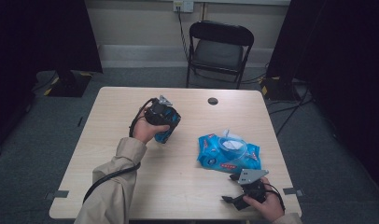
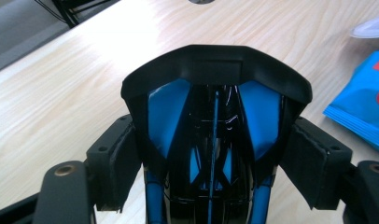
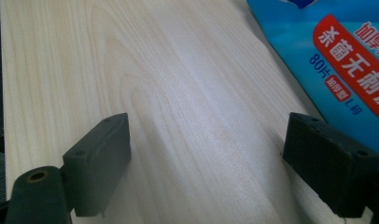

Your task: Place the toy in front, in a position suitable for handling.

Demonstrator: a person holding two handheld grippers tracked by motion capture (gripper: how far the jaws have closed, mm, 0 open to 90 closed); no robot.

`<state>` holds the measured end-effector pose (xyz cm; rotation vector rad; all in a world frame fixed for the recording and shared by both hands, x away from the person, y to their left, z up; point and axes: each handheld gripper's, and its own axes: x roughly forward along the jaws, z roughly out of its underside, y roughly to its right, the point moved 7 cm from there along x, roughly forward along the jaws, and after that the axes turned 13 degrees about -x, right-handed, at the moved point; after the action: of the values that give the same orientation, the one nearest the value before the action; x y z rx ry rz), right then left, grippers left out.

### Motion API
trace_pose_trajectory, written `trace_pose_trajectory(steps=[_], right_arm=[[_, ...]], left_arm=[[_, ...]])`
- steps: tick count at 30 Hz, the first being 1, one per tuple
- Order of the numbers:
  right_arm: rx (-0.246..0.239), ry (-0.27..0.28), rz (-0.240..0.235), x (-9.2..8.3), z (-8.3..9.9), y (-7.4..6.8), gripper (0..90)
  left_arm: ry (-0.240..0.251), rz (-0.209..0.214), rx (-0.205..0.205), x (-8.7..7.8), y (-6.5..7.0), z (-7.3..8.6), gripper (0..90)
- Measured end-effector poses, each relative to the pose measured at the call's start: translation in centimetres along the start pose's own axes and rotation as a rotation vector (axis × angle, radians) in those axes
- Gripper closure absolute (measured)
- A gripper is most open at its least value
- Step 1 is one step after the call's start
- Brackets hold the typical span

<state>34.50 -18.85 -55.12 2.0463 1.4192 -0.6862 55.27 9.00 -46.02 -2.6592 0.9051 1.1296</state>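
Observation:
My left gripper [image 1: 167,122] hangs above the table's middle left, shut on a glossy black and blue object [image 1: 171,126]. In the left gripper view both pads [image 2: 116,161] press on the sides of that object [image 2: 215,121], whose black curved rim faces away from the camera. Near the front right edge my right gripper [image 1: 230,188] stands open just over the wood, and nothing lies between its jaws [image 3: 215,163]. A blue pack of wet wipes [image 1: 228,153] lies beside it, with its white lid flap raised; its printed corner [image 3: 337,51] sits just past the right jaw.
The light wooden table [image 1: 131,154] has a round cable hole [image 1: 213,101] near its far edge. A black folding chair [image 1: 219,51] stands behind the table. Dark curtains hang at both sides, and cables run across the grey floor at the right.

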Motion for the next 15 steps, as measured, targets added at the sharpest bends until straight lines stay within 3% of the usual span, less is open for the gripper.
trace_pose_trajectory(steps=[5,8,10,15], right_arm=[[-0.002,0.0,0.0,0.0,0.0,0.0,14.1],[-0.001,0.0,0.0,0.0,0.0,0.0,14.1],[-0.001,0.0,0.001,0.0,0.0,0.0,14.1],[-0.002,0.0,0.004,0.0,0.0,0.1,14.1]], left_arm=[[0.008,0.008,-0.02,-2.0,-0.3,1.0,25.4],[-0.005,0.005,-0.011,-3.0,-0.3,1.9,25.4],[-0.013,0.015,-0.03,-3.7,-0.4,2.5,25.4],[-0.084,0.004,-0.005,-4.5,-0.1,4.5,25.3]])
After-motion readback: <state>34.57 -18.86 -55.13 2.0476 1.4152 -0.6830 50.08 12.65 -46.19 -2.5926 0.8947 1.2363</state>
